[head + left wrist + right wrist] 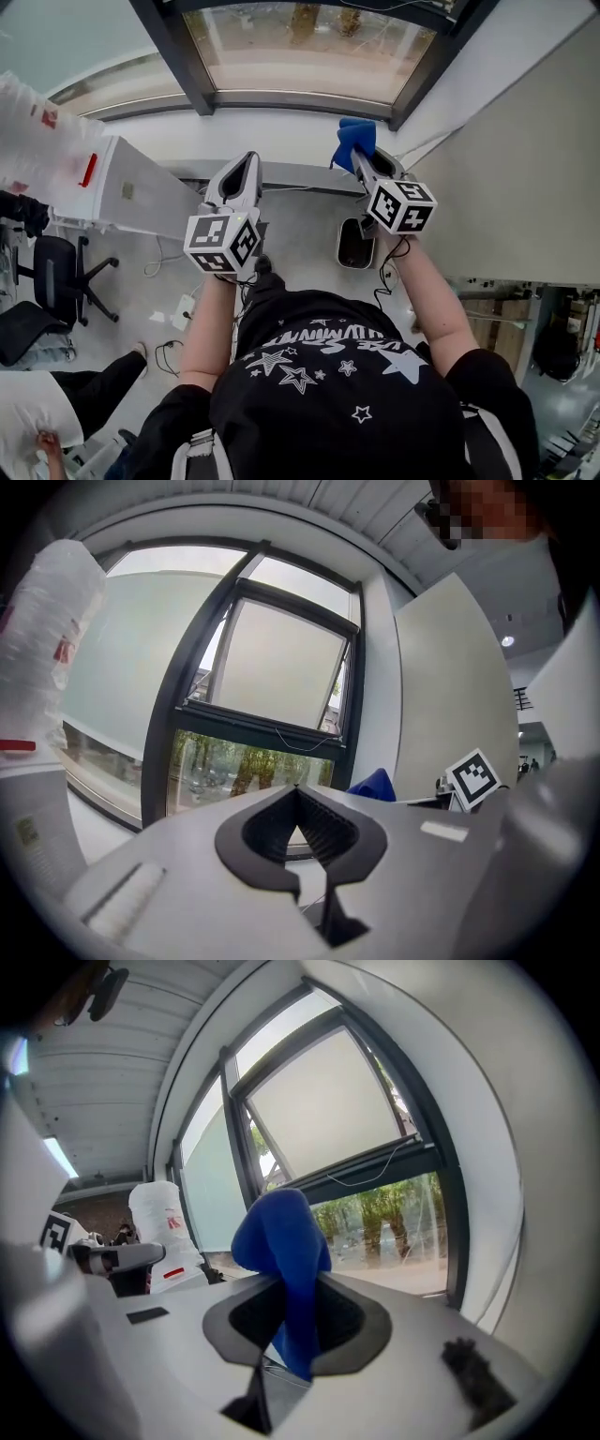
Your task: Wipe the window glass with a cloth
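The window glass (309,52) sits in a dark frame straight ahead and shows trees outside; it also appears in the left gripper view (248,771) and the right gripper view (384,1218). A blue cloth (354,139) bunches up out of my right gripper (362,161), which is shut on it just short of the frame's lower right corner. In the right gripper view the cloth (281,1241) fills the jaws of that gripper (295,1288). My left gripper (247,171) hangs lower and to the left, shut and empty, its jaws (297,791) meeting at the tip. The cloth (375,785) shows at its right.
A white sill (281,131) runs below the window. A white plastic-wrapped bundle (37,141) stands at left, and a pale wall panel (525,187) at right. On the floor are a dark bin (356,244), an office chair (56,272) and cables. Another person's hand (47,441) shows at lower left.
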`<state>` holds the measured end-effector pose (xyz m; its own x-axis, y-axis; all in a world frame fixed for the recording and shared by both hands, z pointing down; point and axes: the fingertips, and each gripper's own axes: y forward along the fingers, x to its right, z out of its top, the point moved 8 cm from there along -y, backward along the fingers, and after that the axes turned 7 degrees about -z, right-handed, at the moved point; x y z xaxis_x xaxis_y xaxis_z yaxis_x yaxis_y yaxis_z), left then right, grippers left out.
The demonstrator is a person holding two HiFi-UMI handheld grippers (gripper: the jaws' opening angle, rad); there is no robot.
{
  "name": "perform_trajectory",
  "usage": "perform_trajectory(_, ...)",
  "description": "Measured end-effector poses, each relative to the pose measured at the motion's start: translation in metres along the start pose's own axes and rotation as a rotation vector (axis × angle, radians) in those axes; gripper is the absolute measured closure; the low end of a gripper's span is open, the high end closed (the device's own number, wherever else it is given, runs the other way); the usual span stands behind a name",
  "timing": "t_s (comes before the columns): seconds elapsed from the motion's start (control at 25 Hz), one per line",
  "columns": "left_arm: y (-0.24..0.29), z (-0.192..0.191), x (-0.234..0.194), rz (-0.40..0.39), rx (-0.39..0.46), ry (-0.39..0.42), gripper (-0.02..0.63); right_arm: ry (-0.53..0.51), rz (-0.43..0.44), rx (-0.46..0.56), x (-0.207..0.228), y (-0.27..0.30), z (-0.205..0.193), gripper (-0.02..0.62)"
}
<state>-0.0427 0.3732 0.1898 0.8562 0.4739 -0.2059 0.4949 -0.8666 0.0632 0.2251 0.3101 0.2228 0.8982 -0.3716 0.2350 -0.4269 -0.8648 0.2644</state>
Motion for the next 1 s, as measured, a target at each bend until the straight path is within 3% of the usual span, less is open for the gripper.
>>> perform_trajectory(0.44, -0.026, -0.031, 0.117, 0.033, 0.008, 0.006, 0.598, -0.087, 0.241, 0.015, 0.017, -0.092, -0.009, 0.524)
perform_trajectory(0.64, -0.029, -0.040, 0.161, 0.040, 0.000, -0.003, 0.598, -0.127, 0.329, -0.035, 0.033, -0.121, -0.014, 0.524)
perform_trajectory(0.84, -0.050, -0.046, 0.188, 0.047, -0.012, 0.002, 0.598, -0.088, 0.352, -0.076, 0.033, -0.129, -0.027, 0.525)
perform_trajectory(1.0, -0.072, -0.037, 0.191, 0.070, 0.004, 0.016, 0.598, -0.083, 0.362, -0.043, 0.017, -0.130, -0.020, 0.526)
